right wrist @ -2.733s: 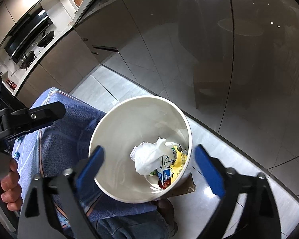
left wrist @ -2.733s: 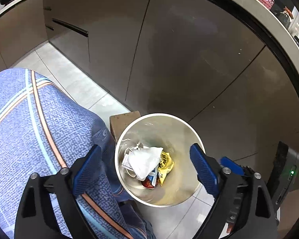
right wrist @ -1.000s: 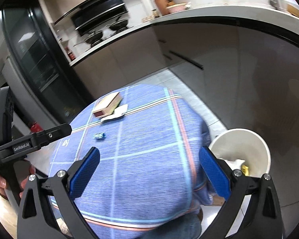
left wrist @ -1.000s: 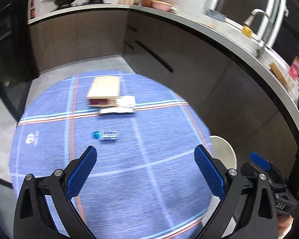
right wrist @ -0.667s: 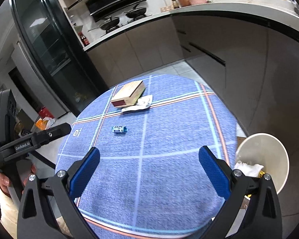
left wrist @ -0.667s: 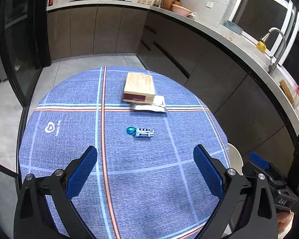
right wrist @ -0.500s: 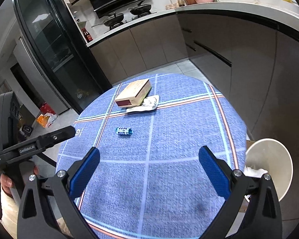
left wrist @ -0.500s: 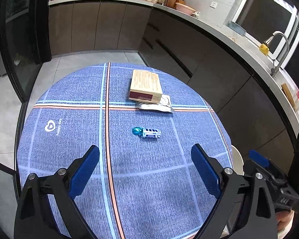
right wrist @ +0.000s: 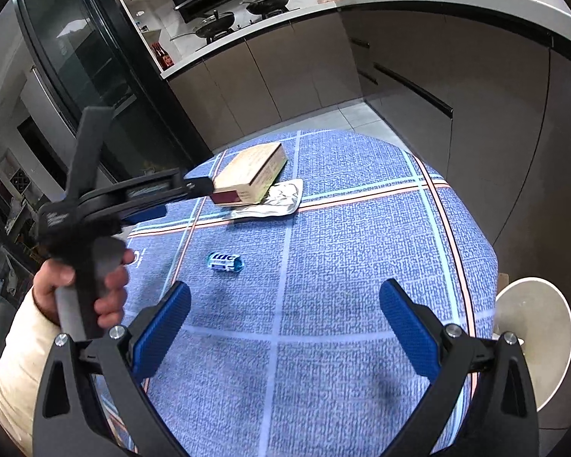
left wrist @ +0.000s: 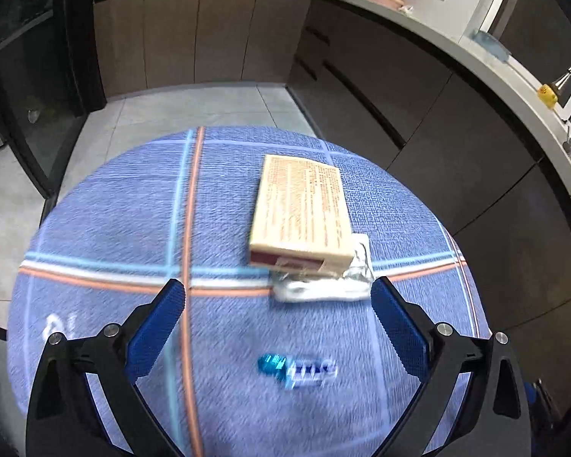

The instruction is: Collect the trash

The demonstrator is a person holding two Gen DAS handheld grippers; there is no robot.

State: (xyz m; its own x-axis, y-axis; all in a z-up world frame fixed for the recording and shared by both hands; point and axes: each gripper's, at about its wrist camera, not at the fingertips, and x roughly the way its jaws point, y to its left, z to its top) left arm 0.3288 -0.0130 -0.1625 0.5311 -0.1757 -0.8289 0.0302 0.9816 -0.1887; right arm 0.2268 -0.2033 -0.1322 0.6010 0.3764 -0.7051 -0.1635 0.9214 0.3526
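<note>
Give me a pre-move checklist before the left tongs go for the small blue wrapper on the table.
1. Left tongs open and empty: ok.
2. Right tongs open and empty: ok.
3. Small blue wrapper lies alone on the tablecloth, apart from other items: ok.
4. Left tongs centred over the wrapper: not ok; the wrapper sits nearer the camera than the fingertips, and the left view is blurred.
5. Cardboard box and foil packet out of the grasp path: ok, both lie beyond the wrapper.
6. Bin reachable beside the table: ok; how full it is, cannot tell.
</note>
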